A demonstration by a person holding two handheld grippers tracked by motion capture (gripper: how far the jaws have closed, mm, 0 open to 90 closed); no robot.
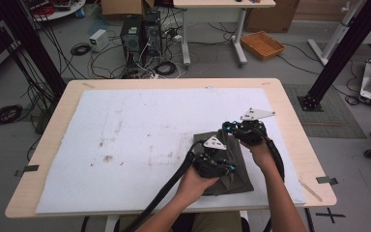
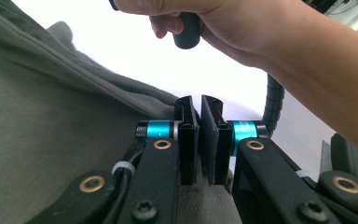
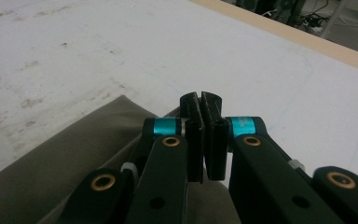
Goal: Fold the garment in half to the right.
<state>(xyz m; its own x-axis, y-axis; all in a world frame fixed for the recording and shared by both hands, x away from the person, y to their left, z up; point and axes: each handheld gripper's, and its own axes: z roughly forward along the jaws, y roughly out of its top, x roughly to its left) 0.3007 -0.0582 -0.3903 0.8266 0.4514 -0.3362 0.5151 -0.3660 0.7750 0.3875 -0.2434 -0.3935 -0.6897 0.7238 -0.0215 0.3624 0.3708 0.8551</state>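
Two grippers sit over an olive cloth (image 1: 232, 164) folded at the near right of the white mat (image 1: 125, 145). Its long axis runs near to far. Left gripper (image 2: 200, 135) rests at the near end, right gripper (image 3: 201, 135) at the far edge; both jaws are closed, apparently pinching fabric.

Robotics lab: pc towers (image 1: 140, 34) w/ cable tangles (image 1: 101, 58) on grey floor, black rig frames (image 1: 340, 50), cardboard boxes (image 1: 121, 7), padded test table (image 1: 53, 121).
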